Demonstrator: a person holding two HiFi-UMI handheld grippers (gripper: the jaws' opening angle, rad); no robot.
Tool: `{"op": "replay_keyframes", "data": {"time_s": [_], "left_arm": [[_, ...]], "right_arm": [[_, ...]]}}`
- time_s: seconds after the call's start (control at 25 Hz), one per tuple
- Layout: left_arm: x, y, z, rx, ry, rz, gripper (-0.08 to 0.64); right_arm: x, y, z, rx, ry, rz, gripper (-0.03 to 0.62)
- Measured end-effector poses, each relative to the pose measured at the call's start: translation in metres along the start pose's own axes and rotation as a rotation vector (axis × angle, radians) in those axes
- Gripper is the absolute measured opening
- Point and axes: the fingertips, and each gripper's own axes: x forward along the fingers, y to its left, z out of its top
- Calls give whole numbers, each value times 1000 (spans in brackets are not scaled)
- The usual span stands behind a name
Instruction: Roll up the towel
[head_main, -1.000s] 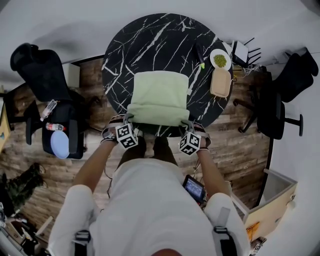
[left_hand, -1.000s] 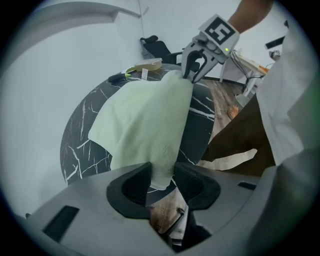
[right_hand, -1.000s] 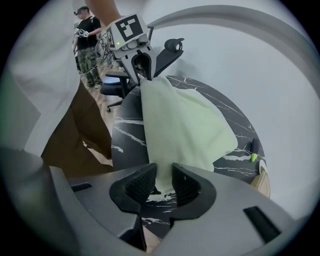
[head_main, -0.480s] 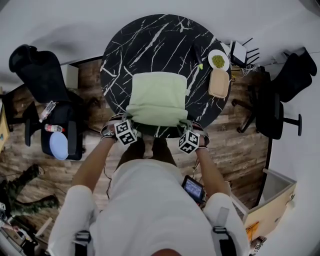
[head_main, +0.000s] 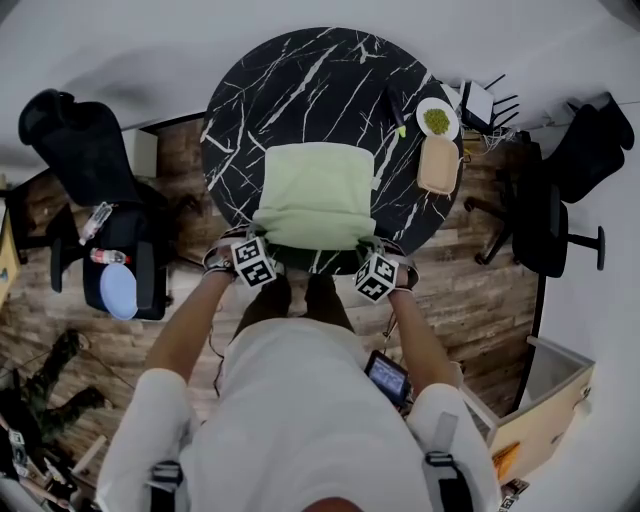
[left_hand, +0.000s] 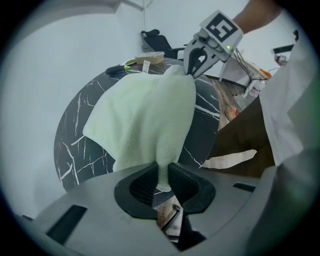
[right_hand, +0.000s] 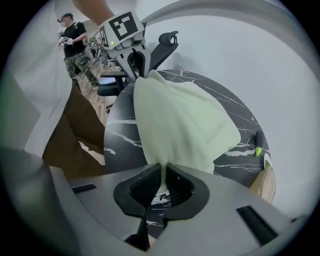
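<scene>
your left gripper (left_hand: 162, 181) has just been closing and now pinches the near left corner of the pale green towel (head_main: 315, 195). your right gripper (right_hand: 161, 182) has just been closing too, and its jaws stand nearly together on the near right corner. the towel lies on the near half of the round black marble table (head_main: 300, 80), with its near edge lifted at the rim and its far edge flat.

each grip looks thin, with only a small tuft of cloth between the pads. a corner could slip free as you turn the edge over, and the roll would then start crooked. if one hand leads the other, the roll will likely come out cone-shaped. the marble looks slick, so the whole towel may slide away from you instead of curling. it could then push toward the tan tray (head_main: 440, 165), the bowl of green food (head_main: 437, 120) and the green-tipped marker (head_main: 400, 112) at the table's right side.

around you there is a wood plank floor (head_main: 470, 300), with a black office chair (head_main: 80, 140) on your left and another chair (head_main: 560, 200) on your right. a person (right_hand: 75, 42) stands well back in the room.
</scene>
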Motion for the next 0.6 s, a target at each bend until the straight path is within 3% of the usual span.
{"op": "replay_keyframes", "data": {"time_s": [0.36,0.6], "left_arm": [[-10,-22,-5,16,-16,-19,52],[-27,-68,-21,8,-15,-120,54]], "right_arm": [[-17,31,-10,32,9,86,17],[-38,74,-19,45,18,230,17]]}}
